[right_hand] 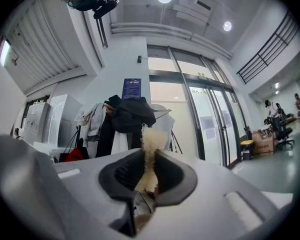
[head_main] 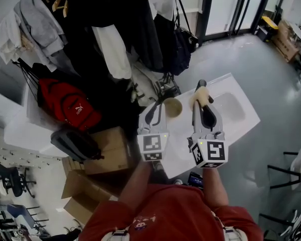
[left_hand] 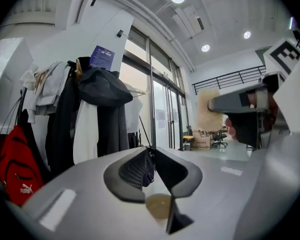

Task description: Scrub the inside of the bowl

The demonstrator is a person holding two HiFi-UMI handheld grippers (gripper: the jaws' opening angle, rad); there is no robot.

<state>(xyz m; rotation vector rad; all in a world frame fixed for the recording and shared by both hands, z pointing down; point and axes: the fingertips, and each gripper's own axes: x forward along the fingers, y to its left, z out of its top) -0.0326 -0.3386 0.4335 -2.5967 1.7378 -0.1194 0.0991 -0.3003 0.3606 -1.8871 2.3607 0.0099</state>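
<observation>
A tan bowl point(head_main: 173, 107) stands upright on the white tabletop point(head_main: 236, 127), near its far left edge. My left gripper point(head_main: 155, 110) points level just left of the bowl's rim. In the left gripper view its jaws point(left_hand: 151, 156) stand a narrow slit apart with nothing between them, and the bowl point(left_hand: 159, 205) shows below them. My right gripper point(head_main: 201, 89) hovers to the right of the bowl, shut on a cream fibrous scrubber point(head_main: 200, 97). In the right gripper view the scrubber point(right_hand: 150, 149) sticks up from between the pads.
Beyond the table's far edge stands a coat rack with hanging clothes point(head_main: 110, 39) and a black bag point(head_main: 183, 49). A red backpack point(head_main: 67, 104) and cardboard boxes point(head_main: 108, 149) sit to the left. Glass doors point(left_hand: 160, 109) lie ahead.
</observation>
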